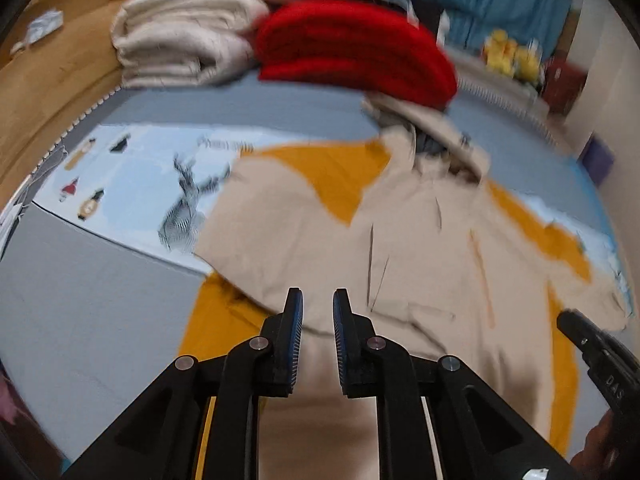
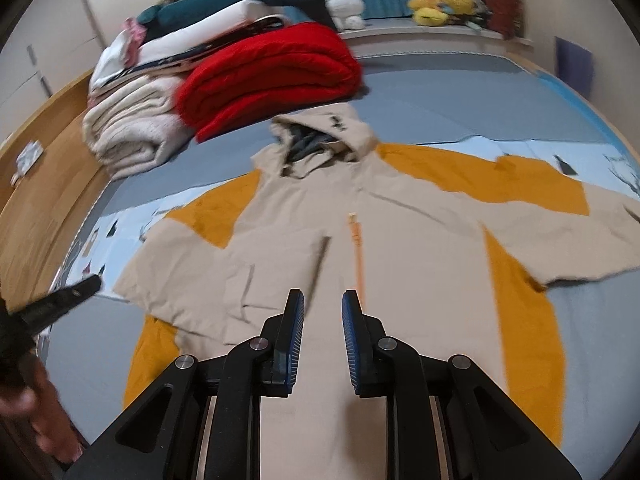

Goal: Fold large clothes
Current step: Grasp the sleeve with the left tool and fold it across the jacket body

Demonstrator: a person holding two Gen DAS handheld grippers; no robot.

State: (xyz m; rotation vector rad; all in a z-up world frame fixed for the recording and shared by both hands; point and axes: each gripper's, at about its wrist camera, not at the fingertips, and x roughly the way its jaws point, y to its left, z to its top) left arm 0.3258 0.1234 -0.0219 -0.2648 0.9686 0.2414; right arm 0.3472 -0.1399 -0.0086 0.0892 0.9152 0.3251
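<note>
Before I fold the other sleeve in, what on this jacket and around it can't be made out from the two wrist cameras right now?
- Jacket hem: hidden in both views behind each camera's own gripper.
- Right sleeve cuff: cut off by the right wrist view's edge.
- Hood lining and chest print: smeared by motion blur in the left wrist view.
- Right gripper tips: only one finger shows, at the left wrist view's edge.
- Left gripper: jaws slightly apart, nothing visibly between them.

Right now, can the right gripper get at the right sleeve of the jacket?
Probably yes. The right sleeve lies flat on the bed with nothing on it, and the right gripper holds nothing, fingers slightly apart.
</note>
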